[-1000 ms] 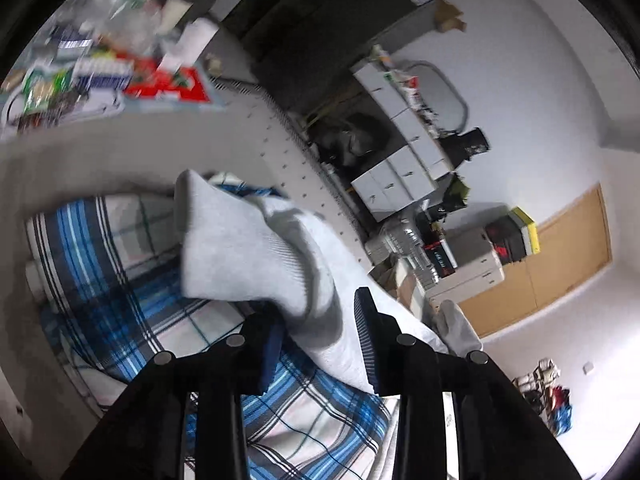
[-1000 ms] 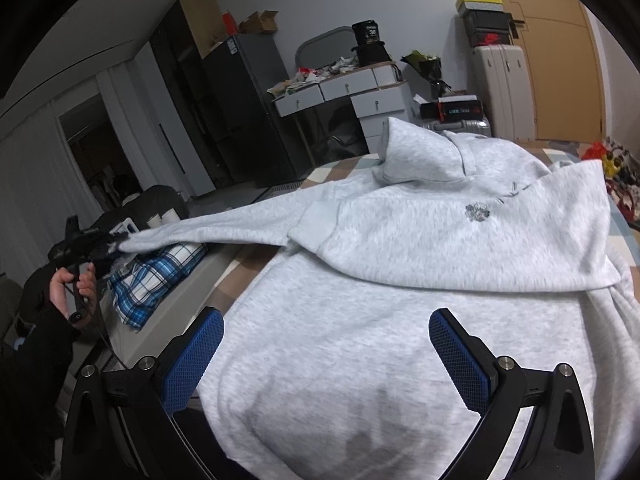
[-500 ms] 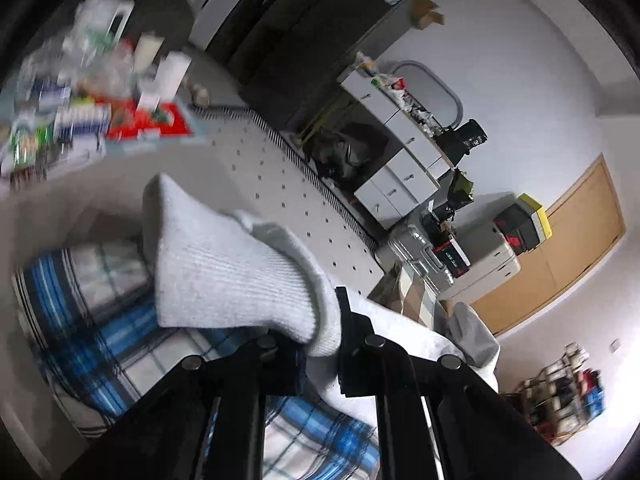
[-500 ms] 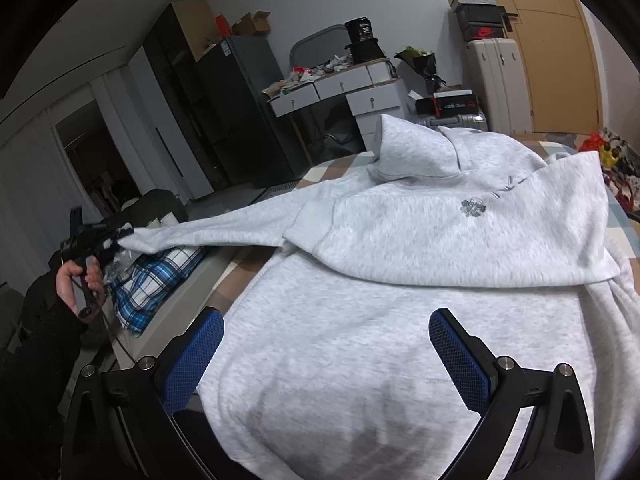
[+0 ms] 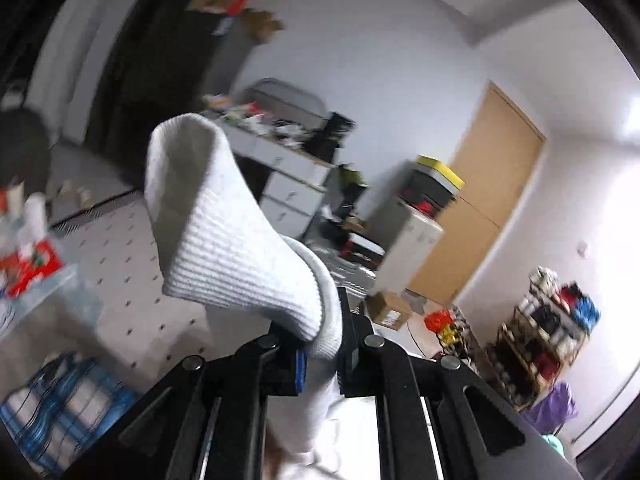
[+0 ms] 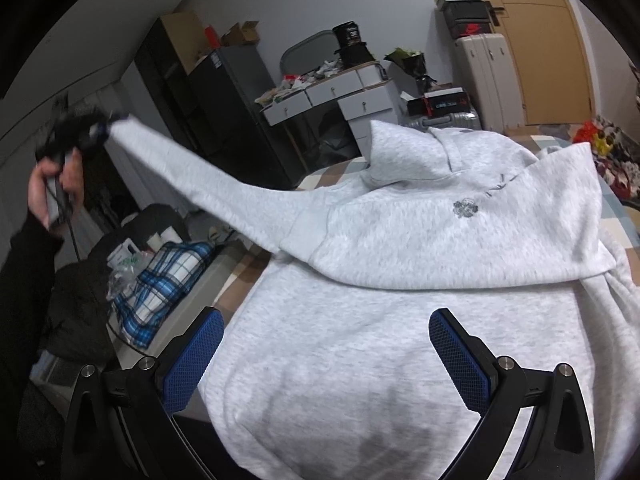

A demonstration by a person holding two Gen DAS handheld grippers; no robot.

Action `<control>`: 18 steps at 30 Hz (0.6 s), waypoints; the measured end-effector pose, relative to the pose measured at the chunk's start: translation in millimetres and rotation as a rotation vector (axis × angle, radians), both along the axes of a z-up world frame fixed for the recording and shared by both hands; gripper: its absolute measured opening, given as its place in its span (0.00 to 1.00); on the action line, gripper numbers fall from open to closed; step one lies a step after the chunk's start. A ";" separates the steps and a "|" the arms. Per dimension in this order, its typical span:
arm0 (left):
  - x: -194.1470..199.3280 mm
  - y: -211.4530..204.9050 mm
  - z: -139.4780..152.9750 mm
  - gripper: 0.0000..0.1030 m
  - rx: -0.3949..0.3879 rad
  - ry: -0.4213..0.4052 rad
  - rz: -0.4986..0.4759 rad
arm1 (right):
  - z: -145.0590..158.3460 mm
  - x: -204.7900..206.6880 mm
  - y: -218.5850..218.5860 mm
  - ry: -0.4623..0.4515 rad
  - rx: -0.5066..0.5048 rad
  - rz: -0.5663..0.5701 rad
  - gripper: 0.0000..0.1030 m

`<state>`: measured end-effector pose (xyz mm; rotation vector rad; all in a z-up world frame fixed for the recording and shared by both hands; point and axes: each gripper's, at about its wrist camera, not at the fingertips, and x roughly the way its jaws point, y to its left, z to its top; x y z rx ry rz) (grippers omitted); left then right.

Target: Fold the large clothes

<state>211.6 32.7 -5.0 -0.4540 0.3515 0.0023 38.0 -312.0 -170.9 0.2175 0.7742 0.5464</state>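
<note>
Left claw (image 5: pixel 320 354) clenched on the ribbed cuff (image 5: pixel 224 232) of a light grey sweatshirt (image 6: pixel 400 300), I hold that sleeve (image 6: pixel 208 184) raised off the bed (image 6: pixel 616 220) and drawn taut out to the garment's left side. From my right-hand view the left claw shows small and blurred high at the far end of the sleeve, gripped by a hand (image 6: pixel 52 188) in a dark sleeve. My right claw (image 6: pixel 326 360) stands released, its blue pads wide apart with nothing between them, hanging just above the sweatshirt's near hem. The sweatshirt itself lies spread on the bed, its upper part folded over so a small dark emblem (image 6: pixel 465 208) faces up near the middle of the chest. Beside the sweatshirt's left edge, lower down past the bed's side, lies a blue-and-white plaid cloth (image 6: pixel 160 280). Beyond the sweatshirt's collar end stands a white desk (image 6: pixel 332 92) with drawers, its top cluttered, and to that side of it pale suitcases (image 6: pixel 480 76) stacked with shoeboxes before a wooden door (image 6: pixel 552 52).
</note>
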 end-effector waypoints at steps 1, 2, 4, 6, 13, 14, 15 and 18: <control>6.7 -20.7 7.2 0.06 0.010 -0.004 -0.047 | 0.1 0.5 -2.7 0.000 0.001 -0.008 1.00; 10.7 -37.2 10.9 0.06 0.021 -0.003 -0.079 | 0.0 1.6 -5.0 0.002 0.000 -0.019 1.00; 19.1 -78.8 16.3 0.06 0.050 0.001 -0.173 | -1.2 5.6 -13.1 0.020 -0.005 -0.060 1.00; 27.5 -122.5 14.9 0.06 0.105 0.016 -0.255 | -4.0 10.6 -24.0 0.049 0.001 -0.109 1.00; 59.5 -235.9 -38.8 0.06 0.150 0.127 -0.521 | -15.6 22.2 -84.0 0.164 0.091 -0.341 1.00; 61.0 -246.9 -47.8 0.06 0.146 0.136 -0.556 | -18.5 22.2 -97.5 0.194 0.146 -0.384 1.00; 61.8 -261.8 -60.1 0.06 0.150 0.149 -0.608 | -21.3 21.1 -111.2 0.217 0.207 -0.423 1.00; 62.0 -292.9 -84.9 0.06 0.159 0.189 -0.697 | -25.2 18.5 -138.3 0.253 0.271 -0.506 1.00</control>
